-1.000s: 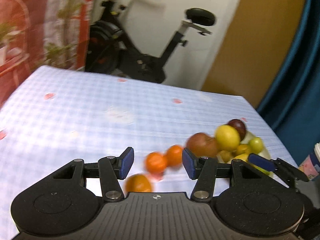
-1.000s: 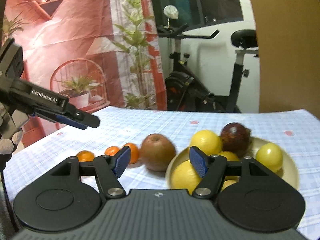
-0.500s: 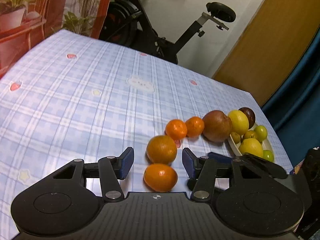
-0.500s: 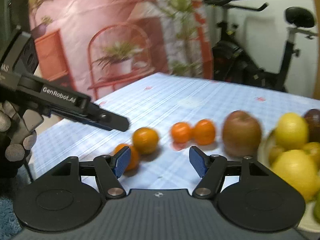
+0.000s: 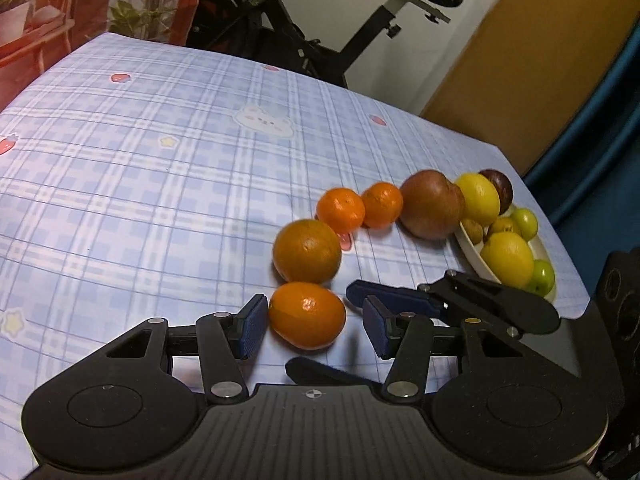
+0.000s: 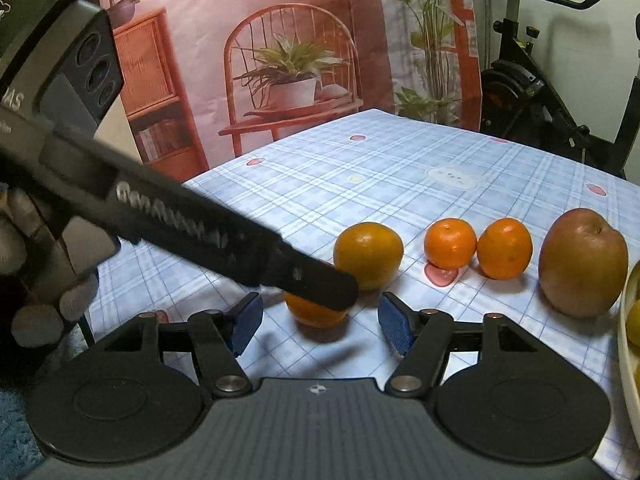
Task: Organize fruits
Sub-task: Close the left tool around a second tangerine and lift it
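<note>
Four round orange citrus fruits lie on the blue plaid tablecloth (image 5: 160,184). The nearest small orange tangerine (image 5: 307,315) sits between the blue pads of my left gripper (image 5: 314,328); its jaws are closing, with the left pad just beside the fruit and the right pad apart from it. My right gripper (image 6: 320,326) stands released, jaws apart, with the same tangerine (image 6: 316,316) ahead of its gap, partly hidden by my left gripper's finger. The left wrist view alone shows the cream shallow plate (image 5: 476,254) of yellow and green fruit beyond the brown-red apple (image 5: 432,204). The right wrist view alone shows my gloved left hand (image 6: 44,272).
</note>
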`<state>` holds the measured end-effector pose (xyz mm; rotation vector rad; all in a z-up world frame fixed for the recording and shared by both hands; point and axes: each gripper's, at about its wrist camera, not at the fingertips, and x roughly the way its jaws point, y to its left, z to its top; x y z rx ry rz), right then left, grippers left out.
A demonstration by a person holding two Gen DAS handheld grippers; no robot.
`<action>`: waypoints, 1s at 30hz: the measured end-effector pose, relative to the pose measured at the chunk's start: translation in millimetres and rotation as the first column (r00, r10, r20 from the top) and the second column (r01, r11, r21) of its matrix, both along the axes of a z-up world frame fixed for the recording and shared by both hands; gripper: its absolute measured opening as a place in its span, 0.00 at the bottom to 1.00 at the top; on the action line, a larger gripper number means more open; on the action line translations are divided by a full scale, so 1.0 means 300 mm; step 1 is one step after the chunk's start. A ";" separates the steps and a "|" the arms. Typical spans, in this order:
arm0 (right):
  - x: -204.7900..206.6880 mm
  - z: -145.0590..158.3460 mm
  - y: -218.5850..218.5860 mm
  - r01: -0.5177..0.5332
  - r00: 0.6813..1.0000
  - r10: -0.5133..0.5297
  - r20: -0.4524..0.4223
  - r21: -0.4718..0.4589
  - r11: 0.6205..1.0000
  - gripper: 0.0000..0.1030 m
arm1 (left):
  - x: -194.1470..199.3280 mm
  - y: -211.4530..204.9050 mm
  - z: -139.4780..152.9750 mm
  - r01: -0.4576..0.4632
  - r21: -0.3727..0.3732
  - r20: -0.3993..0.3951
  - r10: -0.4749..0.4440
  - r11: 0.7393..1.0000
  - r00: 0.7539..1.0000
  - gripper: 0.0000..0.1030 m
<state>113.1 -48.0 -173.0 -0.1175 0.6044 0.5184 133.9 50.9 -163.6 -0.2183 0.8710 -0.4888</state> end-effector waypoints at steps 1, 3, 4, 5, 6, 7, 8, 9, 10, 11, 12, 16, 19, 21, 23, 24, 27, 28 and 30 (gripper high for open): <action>0.001 -0.001 -0.002 0.004 1.000 -0.004 0.000 0.005 1.000 0.64 | -0.002 -0.005 -0.002 0.005 0.006 0.002 -0.005 1.000 1.000 0.52; 0.001 -0.002 -0.011 0.012 1.000 -0.012 -0.006 0.015 1.000 0.60 | -0.006 -0.016 -0.002 0.016 0.015 0.008 -0.017 1.000 1.000 0.52; -0.003 -0.001 -0.015 0.018 1.000 -0.018 -0.007 0.019 1.000 0.58 | -0.008 -0.021 -0.003 0.021 0.018 0.011 -0.021 1.000 1.000 0.52; -0.005 0.000 -0.020 0.024 1.000 -0.024 -0.009 0.023 0.999 0.56 | -0.010 -0.027 -0.005 0.024 0.021 0.012 -0.025 0.999 1.000 0.50; -0.004 0.001 -0.024 0.028 1.000 -0.028 -0.014 0.025 0.999 0.55 | -0.011 -0.031 -0.006 0.027 0.025 0.013 -0.028 0.999 1.000 0.49; -0.007 0.001 -0.029 0.033 0.999 -0.032 -0.020 0.026 0.999 0.55 | -0.011 -0.035 -0.008 0.033 0.028 0.013 -0.033 0.999 0.999 0.43; -0.008 0.000 -0.032 0.038 0.999 -0.037 -0.025 0.025 0.999 0.55 | -0.011 -0.040 -0.010 0.039 0.028 0.012 -0.039 0.999 0.999 0.43; -0.011 0.000 -0.038 0.040 0.999 -0.039 -0.026 0.028 0.999 0.54 | -0.013 -0.044 -0.011 0.046 0.026 0.013 -0.047 0.999 0.999 0.43; -0.012 0.002 -0.042 0.041 0.999 -0.040 -0.027 0.031 0.999 0.54 | -0.014 -0.053 -0.013 0.053 0.029 0.015 -0.054 0.998 0.998 0.43; -0.012 0.002 -0.046 0.043 0.999 -0.042 -0.028 0.033 0.999 0.54 | -0.017 -0.060 -0.013 0.058 0.032 0.019 -0.059 0.998 0.998 0.43; -0.014 0.002 -0.044 0.043 0.999 -0.042 -0.029 0.033 0.999 0.54 | -0.019 -0.065 -0.013 0.063 0.035 0.021 -0.063 0.997 0.998 0.43; -0.018 0.000 -0.039 0.030 0.999 -0.030 -0.029 0.022 0.999 0.51 | -0.023 -0.067 -0.015 0.069 0.040 0.023 -0.070 0.997 0.997 0.43; -0.018 -0.002 -0.034 0.026 0.999 -0.026 -0.030 0.019 0.999 0.49 | -0.021 -0.066 -0.018 0.069 0.038 0.021 -0.070 0.997 0.997 0.43; -0.019 -0.003 -0.035 0.026 0.999 -0.025 -0.030 0.022 0.999 0.48 | -0.020 -0.062 -0.017 0.070 0.037 0.022 -0.071 0.997 0.997 0.43; -0.019 -0.003 -0.037 0.026 0.999 -0.025 -0.031 0.023 0.999 0.48 | -0.020 -0.062 -0.017 0.070 0.037 0.021 -0.071 0.997 0.997 0.43; -0.019 -0.003 -0.038 0.026 0.999 -0.025 -0.030 0.023 0.999 0.48 | -0.020 -0.062 -0.018 0.070 0.036 0.021 -0.071 0.997 0.997 0.43; -0.020 -0.004 -0.039 0.025 0.999 -0.024 -0.031 0.026 0.999 0.48 | -0.020 -0.058 -0.017 0.071 0.032 0.022 -0.071 0.997 0.997 0.43; -0.021 -0.003 -0.041 0.024 0.999 -0.023 -0.032 0.029 0.999 0.48 | -0.020 -0.059 -0.018 0.071 0.032 0.023 -0.071 0.997 0.997 0.43; -0.020 -0.002 -0.039 0.025 0.999 -0.024 -0.032 0.029 0.999 0.48 | -0.021 -0.059 -0.018 0.070 0.033 0.024 -0.071 0.997 0.997 0.43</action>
